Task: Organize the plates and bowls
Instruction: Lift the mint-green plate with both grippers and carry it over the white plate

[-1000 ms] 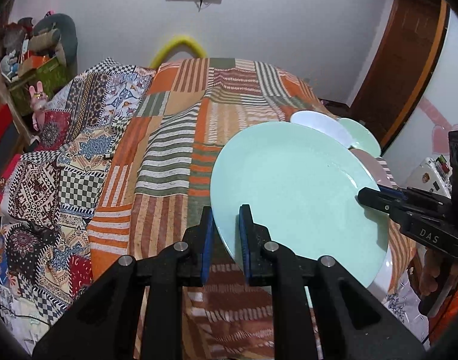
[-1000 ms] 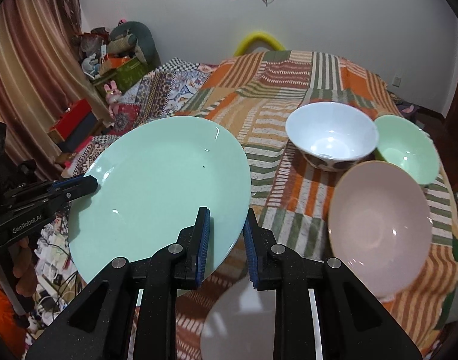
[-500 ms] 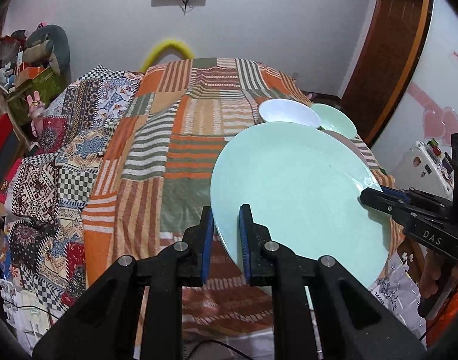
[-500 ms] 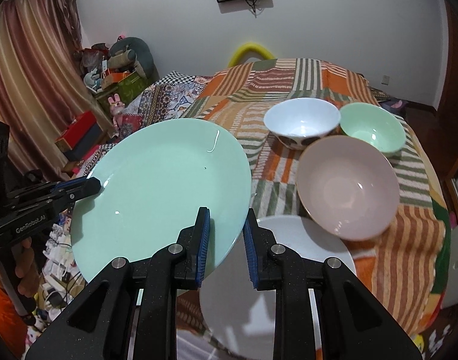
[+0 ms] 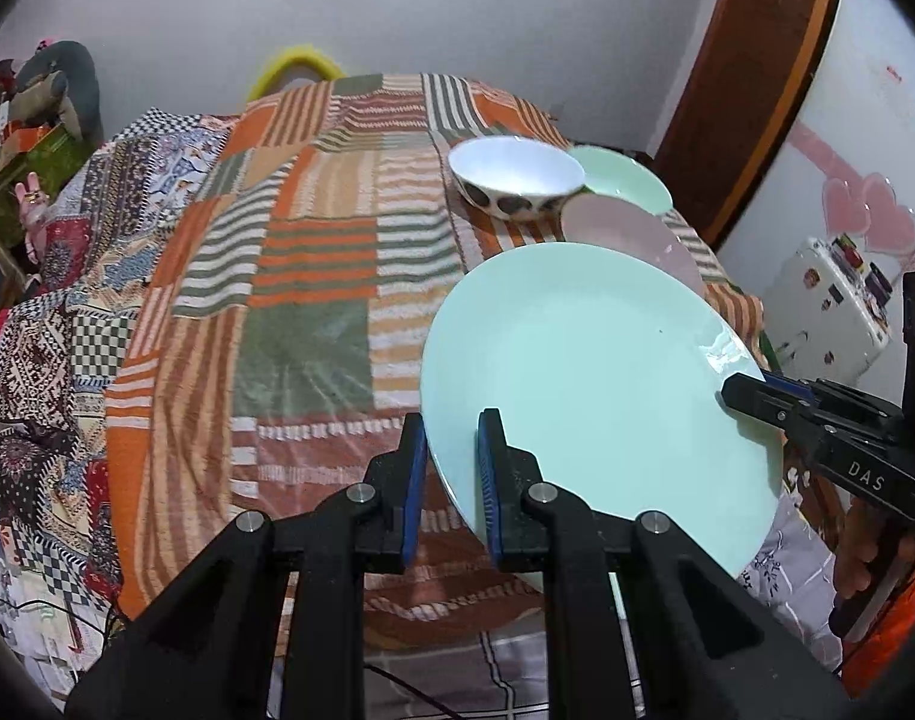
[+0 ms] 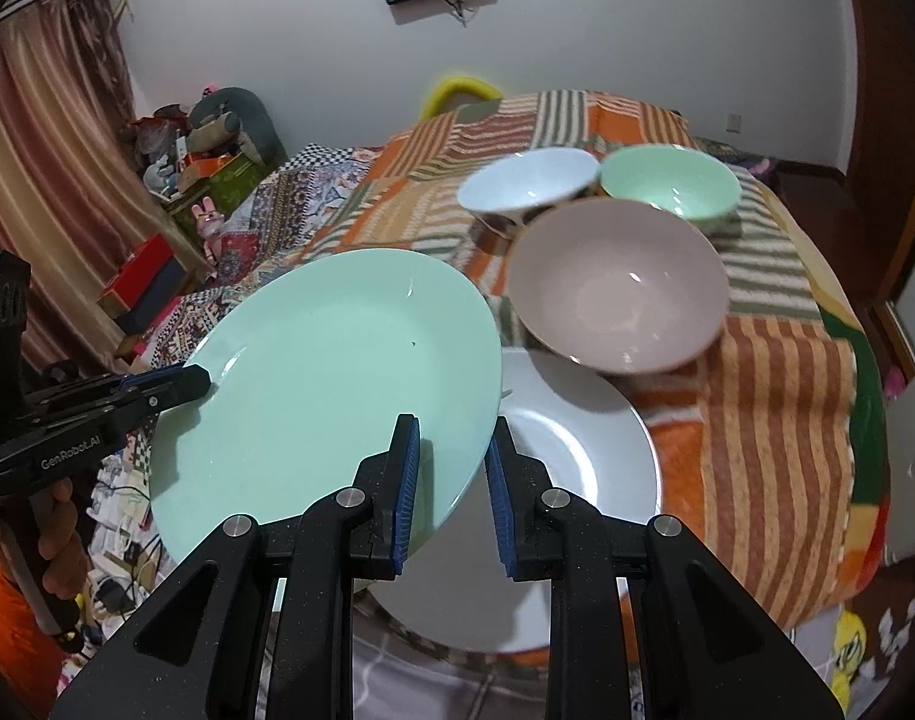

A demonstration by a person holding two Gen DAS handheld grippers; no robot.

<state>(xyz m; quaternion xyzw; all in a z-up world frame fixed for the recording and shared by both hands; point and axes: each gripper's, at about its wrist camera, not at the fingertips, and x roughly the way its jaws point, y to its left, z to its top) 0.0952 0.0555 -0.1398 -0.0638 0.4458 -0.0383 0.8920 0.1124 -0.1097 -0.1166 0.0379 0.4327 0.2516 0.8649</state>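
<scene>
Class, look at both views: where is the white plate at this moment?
In the right wrist view, the white plate lies on the striped blanket at the near edge, just in front of the pink bowl, partly under the held mint-green plate.

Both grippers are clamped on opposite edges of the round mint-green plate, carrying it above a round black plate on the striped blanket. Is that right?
Not quite: the plate beneath is white, not black, as the right wrist view shows. The rest holds: the left gripper and right gripper each clamp an edge of the round mint-green plate above the striped blanket.
</scene>
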